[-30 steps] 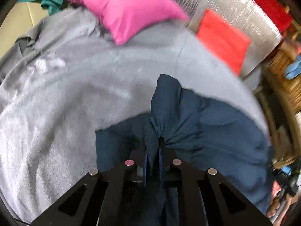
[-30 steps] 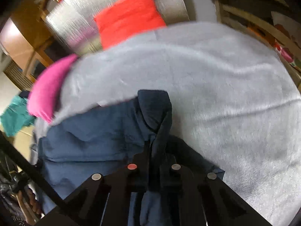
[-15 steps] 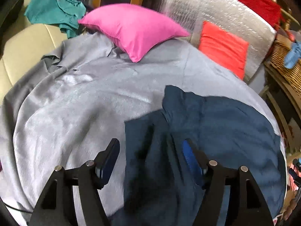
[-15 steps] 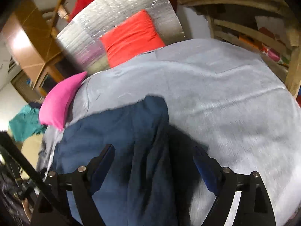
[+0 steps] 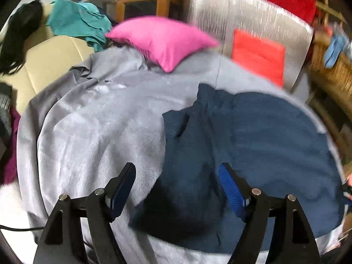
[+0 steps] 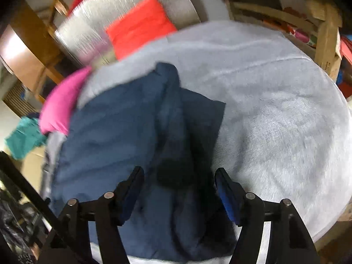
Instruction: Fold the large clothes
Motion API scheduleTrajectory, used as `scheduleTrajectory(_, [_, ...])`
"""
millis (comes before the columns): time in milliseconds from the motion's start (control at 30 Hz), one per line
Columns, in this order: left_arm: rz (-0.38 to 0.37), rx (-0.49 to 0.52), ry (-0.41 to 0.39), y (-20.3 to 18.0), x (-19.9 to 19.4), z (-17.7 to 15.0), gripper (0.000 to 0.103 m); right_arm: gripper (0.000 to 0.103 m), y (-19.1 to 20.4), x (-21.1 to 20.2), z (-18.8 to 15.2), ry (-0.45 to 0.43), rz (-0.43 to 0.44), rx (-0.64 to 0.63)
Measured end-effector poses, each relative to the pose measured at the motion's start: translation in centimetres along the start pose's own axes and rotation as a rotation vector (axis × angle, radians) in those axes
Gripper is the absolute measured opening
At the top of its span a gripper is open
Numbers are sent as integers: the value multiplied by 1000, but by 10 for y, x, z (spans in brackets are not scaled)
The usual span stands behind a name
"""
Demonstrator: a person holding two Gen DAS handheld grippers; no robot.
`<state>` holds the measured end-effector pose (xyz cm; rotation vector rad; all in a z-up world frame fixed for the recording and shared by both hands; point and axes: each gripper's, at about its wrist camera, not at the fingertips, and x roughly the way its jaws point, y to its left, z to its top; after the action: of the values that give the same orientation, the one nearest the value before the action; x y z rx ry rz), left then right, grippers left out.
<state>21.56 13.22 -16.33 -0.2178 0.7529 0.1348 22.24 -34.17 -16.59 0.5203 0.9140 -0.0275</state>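
A dark blue garment [image 5: 264, 143] [image 6: 123, 136] lies partly folded on a grey blanket [image 5: 99, 132] [image 6: 275, 110] spread over a bed. Its folded-over flap runs down the middle of both wrist views. My left gripper [image 5: 177, 189] hangs above the flap's near end, jaws still opening, pads clear of the cloth. My right gripper [image 6: 179, 189] is above the same flap from the other side, its jaws closing in a little, with dark cloth below and between the fingers but not pinched.
A pink pillow [image 5: 160, 39] and a red cushion [image 5: 257, 55] sit at the bed's far end against a silver headboard [image 5: 246, 17]. A teal garment [image 5: 77, 22] lies on a cream seat [image 5: 48, 61]. Wooden shelving [image 6: 325, 22] borders the right side.
Both grippers, shut on bunches of the blue garment a second ago, have let go and drawn back. The cloth has dropped flat onto the blanket, and the right jaws have narrowed slightly since.
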Motion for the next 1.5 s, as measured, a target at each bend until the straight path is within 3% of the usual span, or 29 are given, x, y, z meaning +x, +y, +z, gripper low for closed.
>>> scheduleTrajectory(167, [-49, 6, 52, -10, -18, -14, 79, 83, 8, -40, -36, -107, 0, 2])
scheduleTrajectory(300, [-87, 47, -23, -34, -53, -14, 79, 85, 15, -63, -53, -174, 41, 14])
scheduleTrajectory(433, [-153, 106, -55, -70, -88, -18, 80, 85, 44, -86, -66, -155, 62, 39])
scheduleTrajectory(533, [-202, 139, -70, -91, -122, -27, 80, 85, 80, -110, -84, -158, 16, -51])
scheduleTrajectory(667, [-124, 217, -70, -106, -168, -43, 80, 88, 107, -147, -114, -156, 5, -138])
scheduleTrajectory(767, [-117, 227, -55, -98, -192, -58, 80, 89, 113, -166, -138, -136, -38, -209])
scheduleTrajectory(967, [-24, 283, -80, -92, -233, -75, 80, 89, 112, -205, -164, -156, -62, -228])
scheduleTrajectory(1133, [-42, 239, -146, -84, -265, -78, 80, 92, 125, -240, -171, -200, -62, -259])
scheduleTrajectory(1267, [-72, 207, -141, -81, -273, -78, 80, 93, 138, -254, -178, -215, -38, -291])
scheduleTrajectory(1500, [-30, 236, -128, -81, -278, -78, 80, 94, 147, -263, -184, -219, -45, -323])
